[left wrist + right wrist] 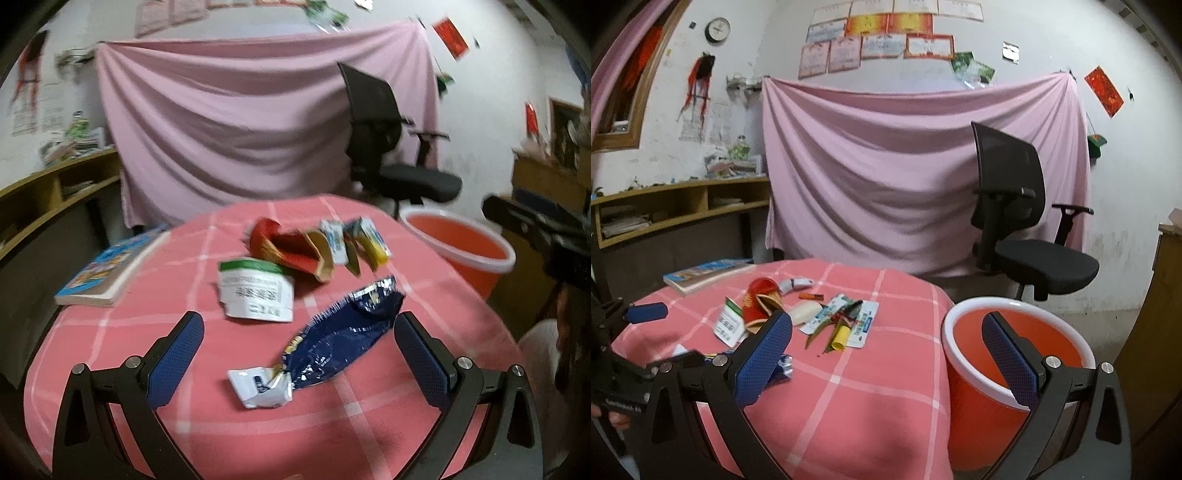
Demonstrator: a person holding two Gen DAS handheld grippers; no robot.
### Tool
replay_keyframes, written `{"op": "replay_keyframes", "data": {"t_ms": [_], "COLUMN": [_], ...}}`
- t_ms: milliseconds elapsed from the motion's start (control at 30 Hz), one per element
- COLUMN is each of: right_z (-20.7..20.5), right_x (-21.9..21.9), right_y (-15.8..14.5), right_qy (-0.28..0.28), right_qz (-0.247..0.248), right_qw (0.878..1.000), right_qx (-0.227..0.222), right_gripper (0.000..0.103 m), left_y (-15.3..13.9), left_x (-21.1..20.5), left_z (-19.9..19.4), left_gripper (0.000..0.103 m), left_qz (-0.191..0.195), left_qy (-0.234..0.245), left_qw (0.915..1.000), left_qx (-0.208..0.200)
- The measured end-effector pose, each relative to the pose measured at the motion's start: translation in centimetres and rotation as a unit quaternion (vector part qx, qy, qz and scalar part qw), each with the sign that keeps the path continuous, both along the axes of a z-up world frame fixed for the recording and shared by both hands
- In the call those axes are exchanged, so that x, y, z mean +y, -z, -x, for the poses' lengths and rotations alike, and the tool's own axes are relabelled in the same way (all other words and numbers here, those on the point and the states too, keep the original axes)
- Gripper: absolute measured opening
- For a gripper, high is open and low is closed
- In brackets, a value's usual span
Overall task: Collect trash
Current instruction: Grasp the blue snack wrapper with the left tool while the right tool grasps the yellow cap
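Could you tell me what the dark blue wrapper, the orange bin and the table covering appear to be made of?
Dark blue wrapper: likely metallised plastic film, glossy; it is crinkled, with a silvery inner edge. Orange bin: apparently moulded plastic, smooth, with a white rim. Table covering: seems a soft woven cloth, matte pink with white check lines, draping over the edge.

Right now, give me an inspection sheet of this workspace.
Surface: table under a pink checked cloth.
Job's things: dark blue foil snack wrapper, crumpled white wrapper, white packet with green edge, red paper carton, flattened drink cartons; red bucket with white rim beside the table.
Clutter: blue-covered paperback book.
Grippers: left gripper open, straddling the blue wrapper; right gripper open, holding nothing.
Cables: nothing seen.
Surroundings: pink sheet on the wall, black office chair, wooden shelf.
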State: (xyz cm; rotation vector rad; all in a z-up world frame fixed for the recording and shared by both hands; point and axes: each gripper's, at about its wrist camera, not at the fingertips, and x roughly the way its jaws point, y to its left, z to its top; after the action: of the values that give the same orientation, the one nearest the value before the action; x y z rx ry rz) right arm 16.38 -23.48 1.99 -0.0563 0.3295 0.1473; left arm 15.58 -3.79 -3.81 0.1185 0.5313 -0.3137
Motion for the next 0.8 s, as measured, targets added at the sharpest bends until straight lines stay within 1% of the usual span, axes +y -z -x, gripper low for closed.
{"op": "replay_keyframes", "data": {"t_ms": [100,233,267,333,367,400,433,500,533,600,667,733,800], "right_z": [-1.0,-2.3,-2.6,-3.3,-3.6,-3.9,-4.1,-4.6,-4.9,-5.2,-5.7,-6.3,-7.0], "right_x": [0.0,0.2,0.2,0.3,0.2,0.2,0.3,0.3,0.4,0.6,0.9,1.3,1.7], "right_y": [0.7,1.6,1.9,2.4,2.7,2.9,3.2,3.7,3.8,3.9,3.9,3.9,4.0], "right_qy": [0.001,0.002,0.001,-0.003,-0.007,-0.012,-0.015,-0.021,-0.024,-0.03,-0.04,-0.051,-0.059], "right_qz": [0.004,0.013,0.015,0.015,0.013,0.011,0.009,0.007,0.006,0.004,0.003,0.006,0.014], "right_qw": [1.0,0.999,0.998,0.997,0.996,0.995,0.994,0.993,0.992,0.991,0.99,0.989,0.987], "right_qx": [0.021,0.051,0.061,0.08,0.089,0.098,0.105,0.119,0.125,0.13,0.134,0.138,0.147], "right_gripper": [0.103,0.103,0.103,0.103,0.103,0.103,0.103,0.103,0.103,0.103,0.101,0.094,0.077], "left_y": [1.2,3.1,3.6,3.9,3.9,4.0,4.0,3.9,3.9,3.6,3.4,3.3,3.1], "left_x": [-1.0,-2.2,-2.3,-2.4,-2.3,-2.3,-2.2,-1.9,-1.9,-2.2,-2.2,-1.9,-1.6], "left_z": [-1.3,-2.6,-2.8,-3.0,-3.0,-3.1,-3.2,-3.7,-3.8,-3.9,-4.1,-4.4,-4.7], "left_gripper": [0.101,0.101,0.101,0.098,0.092,0.083,0.079,0.064,0.061,0.048,0.047,0.046,0.045], "left_qz": [-0.032,-0.075,-0.081,-0.077,-0.073,-0.07,-0.067,-0.055,-0.052,-0.056,-0.055,-0.041,-0.026], "left_qy": [0.02,0.036,0.04,0.047,0.05,0.054,0.057,0.067,0.069,0.066,0.059,0.049,0.041], "left_qw": [0.999,0.9952,0.9943,0.9942,0.9942,0.994,0.9937,0.9929,0.9928,0.993,0.9936,0.9946,0.9953], "left_qx": [0.025,0.051,0.056,0.059,0.061,0.064,0.069,0.081,0.083,0.08,0.079,0.081,0.084]}}
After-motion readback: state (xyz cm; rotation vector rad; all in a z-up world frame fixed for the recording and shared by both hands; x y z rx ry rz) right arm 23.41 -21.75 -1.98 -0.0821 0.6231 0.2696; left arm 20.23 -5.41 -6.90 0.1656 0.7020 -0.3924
